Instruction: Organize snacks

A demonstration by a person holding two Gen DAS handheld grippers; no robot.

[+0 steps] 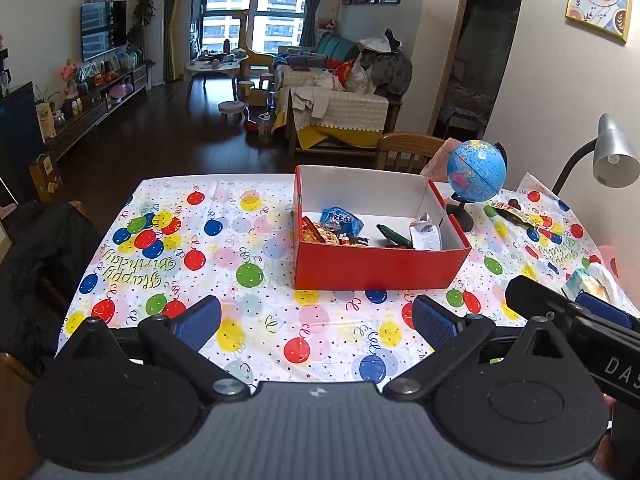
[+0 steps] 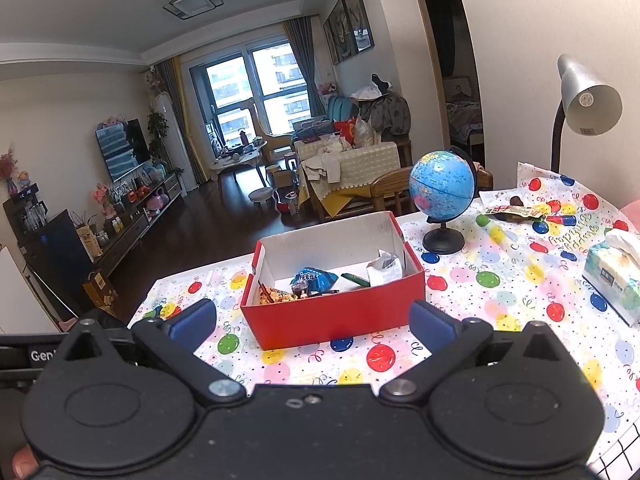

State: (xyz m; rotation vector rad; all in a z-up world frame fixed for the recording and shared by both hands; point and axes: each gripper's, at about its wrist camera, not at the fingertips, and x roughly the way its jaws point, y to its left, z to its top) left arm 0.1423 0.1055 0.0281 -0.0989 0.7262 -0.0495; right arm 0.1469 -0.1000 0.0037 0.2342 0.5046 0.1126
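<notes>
A red box [image 1: 376,266] [image 2: 336,316] with a white inside stands on the balloon-print tablecloth [image 1: 240,240]. It holds several snack packets: a blue one [image 1: 340,219] [image 2: 314,278], an orange one [image 1: 320,234], a white one [image 1: 426,234] [image 2: 384,270]. A few loose snacks [image 1: 516,212] [image 2: 516,212] lie on the cloth behind the globe, at the far right. My left gripper [image 1: 316,320] is open and empty, in front of the box. My right gripper [image 2: 312,322] is open and empty, also just in front of the box.
A blue globe [image 1: 476,172] [image 2: 442,192] stands right of the box. A desk lamp [image 2: 588,96] leans over the far right. A tissue pack [image 2: 612,280] lies at the right edge. A wooden chair [image 1: 408,152] is behind the table.
</notes>
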